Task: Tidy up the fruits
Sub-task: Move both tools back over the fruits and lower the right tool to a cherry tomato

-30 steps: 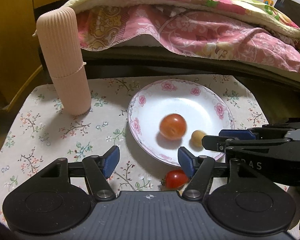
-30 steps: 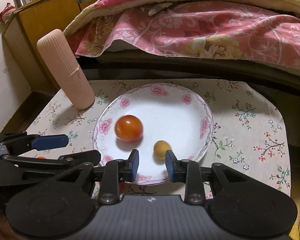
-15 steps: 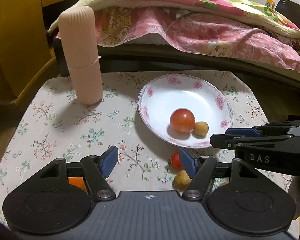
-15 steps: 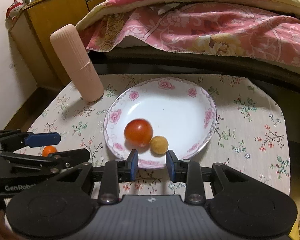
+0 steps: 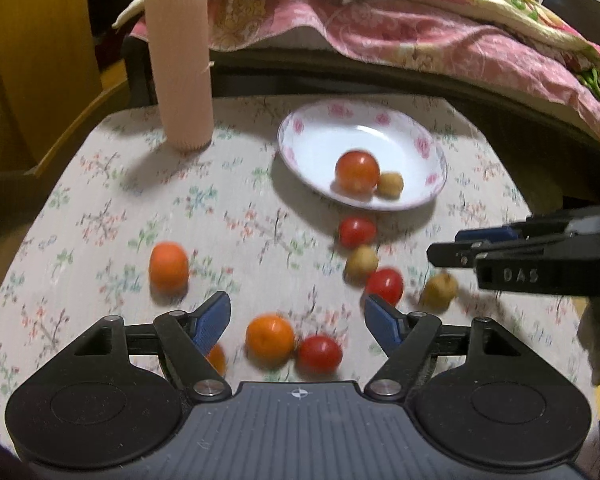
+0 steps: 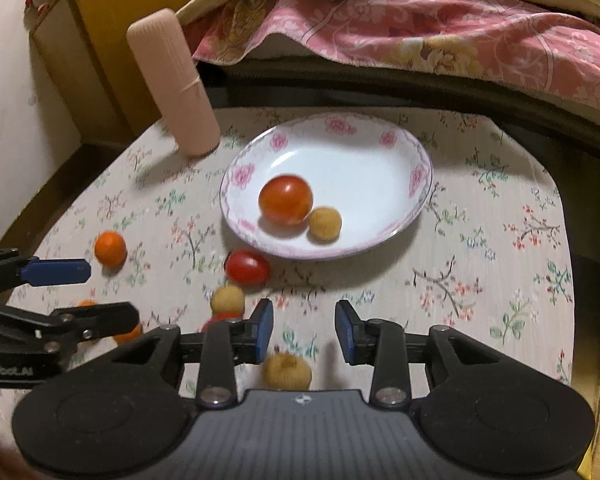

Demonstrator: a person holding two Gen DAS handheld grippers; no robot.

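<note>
Left gripper (image 5: 298,316) low in the left wrist view, blue pads wide apart and opening, gripping nothing. Between and just below the pads: an orange (image 5: 270,339) touching a small red tomato (image 5: 319,354); a second orange thing (image 5: 216,358) half hidden behind the left finger (image 5: 212,320). Another orange (image 5: 169,266) up and left of that finger, clear of it. Just above the right finger (image 5: 382,322), close but apart: a red tomato (image 5: 385,285), then a tan fruit (image 5: 362,262) and one more red tomato (image 5: 357,232) in a line climbing toward the plate (image 5: 300,148). Centre-right of the frame, on the plate: a big tomato (image 5: 357,171) touching a small tan fruit (image 5: 389,185). At the right edge, the right gripper seen side-on, a tan fruit (image 5: 439,290) just below its tips.

Right gripper (image 6: 304,330) low in the right wrist view, pads a modest gap apart and opening, empty. That tan fruit (image 6: 286,371) just below the gap, toward the left pad, partly hidden by the gripper body; contact cannot be told. Big tomato (image 6: 286,199) and its tan neighbour (image 6: 325,222) on the plate (image 6: 416,176) at centre frame, well above the pads. Pink ribbed cylinder (image 6: 172,80) upright in the upper left, on the floral tablecloth (image 6: 480,264). Pink quilt (image 6: 420,32) across the top.
</note>
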